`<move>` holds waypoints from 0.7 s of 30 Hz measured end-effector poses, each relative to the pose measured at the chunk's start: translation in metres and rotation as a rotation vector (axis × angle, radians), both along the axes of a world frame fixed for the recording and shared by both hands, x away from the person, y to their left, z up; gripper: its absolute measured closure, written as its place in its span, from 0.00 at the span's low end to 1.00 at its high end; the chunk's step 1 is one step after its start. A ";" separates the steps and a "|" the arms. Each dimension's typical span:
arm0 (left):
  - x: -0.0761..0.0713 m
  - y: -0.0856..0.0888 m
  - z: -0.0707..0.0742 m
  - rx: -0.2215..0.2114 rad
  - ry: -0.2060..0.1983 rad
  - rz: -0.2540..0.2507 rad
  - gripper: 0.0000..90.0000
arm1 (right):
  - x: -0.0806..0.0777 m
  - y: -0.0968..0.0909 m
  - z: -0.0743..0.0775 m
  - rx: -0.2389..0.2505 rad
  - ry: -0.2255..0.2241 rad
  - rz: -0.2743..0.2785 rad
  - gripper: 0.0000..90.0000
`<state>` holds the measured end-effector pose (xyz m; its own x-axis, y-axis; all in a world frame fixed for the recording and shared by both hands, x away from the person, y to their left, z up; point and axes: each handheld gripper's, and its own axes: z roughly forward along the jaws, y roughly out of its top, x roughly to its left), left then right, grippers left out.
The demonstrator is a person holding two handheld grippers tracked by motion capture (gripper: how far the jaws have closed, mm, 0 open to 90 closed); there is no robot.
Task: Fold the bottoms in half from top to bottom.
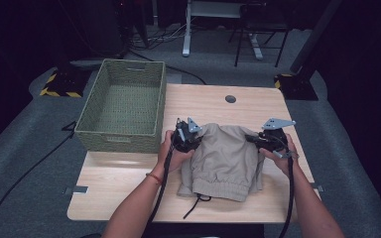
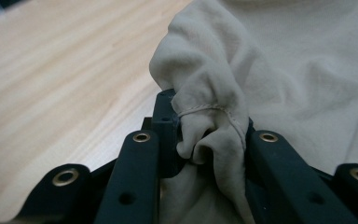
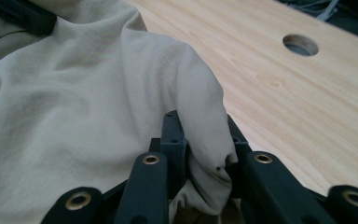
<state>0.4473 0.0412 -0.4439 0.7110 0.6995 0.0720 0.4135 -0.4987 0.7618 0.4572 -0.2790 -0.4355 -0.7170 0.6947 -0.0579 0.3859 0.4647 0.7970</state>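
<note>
Beige cotton shorts [image 1: 225, 156], waistband at 6 o'clock, long axis 12-to-6; left claw [image 1: 191, 140] and right claw [image 1: 258, 140] each pinch fabric.

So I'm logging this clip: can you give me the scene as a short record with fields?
work: folding a beige garment on the table
left tongs: shut on garment's far left edge
right tongs: shut on garment's far right edge
garment: waistband nearest the person, drawstring loose
basket: green, left of garment, nothing in it
</note>
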 end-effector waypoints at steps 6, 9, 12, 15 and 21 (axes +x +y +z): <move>0.009 -0.009 -0.007 0.052 0.030 0.008 0.82 | 0.005 0.000 -0.002 -0.022 0.036 0.003 0.86; 0.019 -0.020 -0.014 0.104 0.020 0.031 0.81 | 0.013 0.003 -0.010 -0.065 0.051 -0.009 0.86; 0.033 -0.026 -0.020 0.142 0.040 0.052 0.81 | 0.025 0.005 -0.018 -0.086 0.070 -0.038 0.86; 0.037 -0.027 -0.018 0.145 0.022 0.061 0.81 | 0.031 0.005 -0.018 -0.078 0.070 -0.060 0.86; -0.004 -0.003 0.014 0.025 -0.119 -0.010 0.81 | 0.001 -0.011 0.010 0.014 -0.054 -0.027 0.86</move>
<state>0.4429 0.0386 -0.4297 0.7032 0.6894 0.1736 0.3155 -0.5214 0.7928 0.4581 -0.2904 -0.4259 -0.6944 0.7144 -0.0864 0.3541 0.4438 0.8232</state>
